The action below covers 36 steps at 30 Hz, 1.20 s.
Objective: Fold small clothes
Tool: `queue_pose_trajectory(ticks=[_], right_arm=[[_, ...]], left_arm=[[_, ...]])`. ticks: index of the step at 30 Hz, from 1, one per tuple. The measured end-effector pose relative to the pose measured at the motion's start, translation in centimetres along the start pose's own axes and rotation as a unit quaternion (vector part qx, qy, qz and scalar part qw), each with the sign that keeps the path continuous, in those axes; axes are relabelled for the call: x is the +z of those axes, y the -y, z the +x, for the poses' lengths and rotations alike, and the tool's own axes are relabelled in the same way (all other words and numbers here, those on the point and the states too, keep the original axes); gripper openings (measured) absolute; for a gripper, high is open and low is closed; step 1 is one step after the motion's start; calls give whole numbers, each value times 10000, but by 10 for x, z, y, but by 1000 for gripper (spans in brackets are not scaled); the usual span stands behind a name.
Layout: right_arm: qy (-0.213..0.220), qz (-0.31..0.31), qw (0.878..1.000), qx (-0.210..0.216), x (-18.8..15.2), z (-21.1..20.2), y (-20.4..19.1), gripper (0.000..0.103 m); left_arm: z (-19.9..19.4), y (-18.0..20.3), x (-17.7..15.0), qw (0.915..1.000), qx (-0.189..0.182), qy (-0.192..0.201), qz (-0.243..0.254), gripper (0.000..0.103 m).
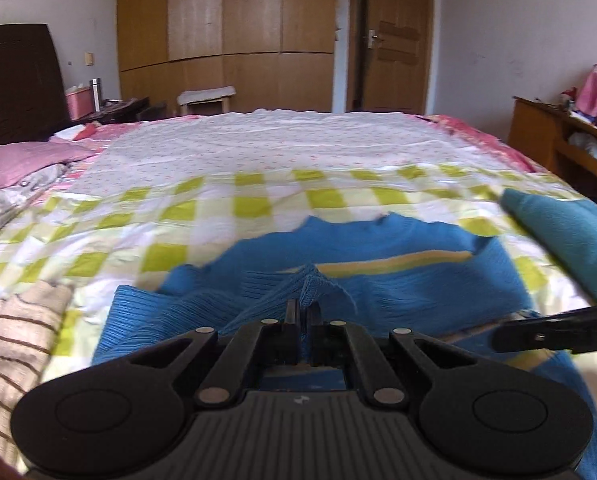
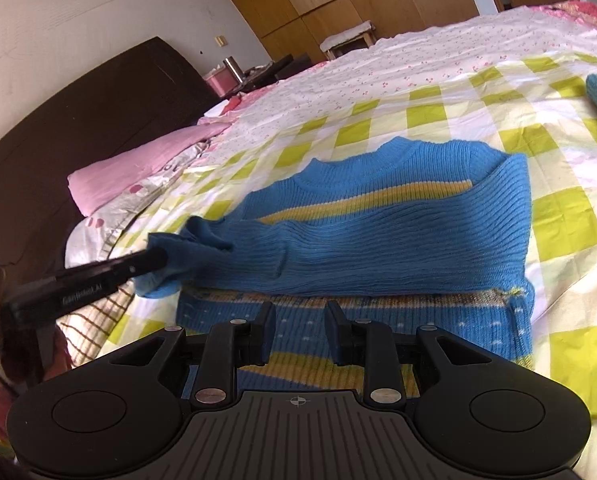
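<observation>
Sleeve point(image 2: 202, 248) of blue sweater point(image 2: 398, 240), mid-bed, is pinched in left gripper point(image 1: 303, 308). Right gripper point(image 2: 300, 322) jaws spread, empty, over near hem. Carry cuff straight across chest, keep it flat.

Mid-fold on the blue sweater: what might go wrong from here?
1. The left gripper pinches only a small tip of the sleeve cuff; it may slip out.
2. The right gripper is open over the blue sweater, so nothing pins the body and the pull may drag it askew.
</observation>
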State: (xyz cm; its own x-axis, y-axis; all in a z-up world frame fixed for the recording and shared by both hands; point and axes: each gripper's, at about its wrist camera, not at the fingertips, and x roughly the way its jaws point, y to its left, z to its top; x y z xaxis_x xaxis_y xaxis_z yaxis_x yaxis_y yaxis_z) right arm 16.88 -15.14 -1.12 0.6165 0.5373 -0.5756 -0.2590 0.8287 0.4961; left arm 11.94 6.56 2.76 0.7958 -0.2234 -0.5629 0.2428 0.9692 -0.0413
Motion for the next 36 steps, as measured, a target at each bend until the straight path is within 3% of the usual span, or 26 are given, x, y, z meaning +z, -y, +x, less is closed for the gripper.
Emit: queue_pose_trajectory(ticks=[3, 7, 12, 19, 24, 25, 26, 27, 29, 30, 36], right_arm=[[-229, 585, 9975, 312, -3, 5, 10, 50], [-614, 1365, 9863, 695, -14, 18, 24, 52], [-758, 2385, 9613, 1152, -24, 35, 33, 60], [-640, 2985, 9451, 1166, -24, 63, 25, 67], [-681, 3017, 9458, 986, -20, 75, 11, 67], [-685, 3041, 9458, 914, -18, 77, 9, 65], [-729, 3011, 9476, 783, -16, 78, 7, 56], [-792, 2928, 9505, 667, -13, 80, 4, 37], [-939, 2646, 9587, 450, -8, 83, -4, 17], [-955, 2497, 9628, 380, -6, 82, -9, 12], [-559, 1388, 9881, 352, 21, 61, -41, 9]], left_arm=[[1, 32, -15, 9995, -216, -85, 205, 11], [3, 43, -33, 9991, -315, -230, 143, 11], [-6, 35, -45, 9994, -317, -103, 18, 11], [-10, 24, -54, 9985, -513, 116, -178, 11], [-14, 26, -60, 9975, -691, 141, 49, 11], [-16, 27, -61, 9973, -713, 149, 112, 11], [-18, 29, -63, 9971, -714, 167, 195, 11], [-19, 30, -63, 9969, -714, 189, 258, 11], [-23, 31, -63, 9966, -723, 236, 322, 11], [-25, 30, -63, 9965, -727, 251, 329, 11], [-35, 20, -57, 9963, -706, 486, 91, 18]])
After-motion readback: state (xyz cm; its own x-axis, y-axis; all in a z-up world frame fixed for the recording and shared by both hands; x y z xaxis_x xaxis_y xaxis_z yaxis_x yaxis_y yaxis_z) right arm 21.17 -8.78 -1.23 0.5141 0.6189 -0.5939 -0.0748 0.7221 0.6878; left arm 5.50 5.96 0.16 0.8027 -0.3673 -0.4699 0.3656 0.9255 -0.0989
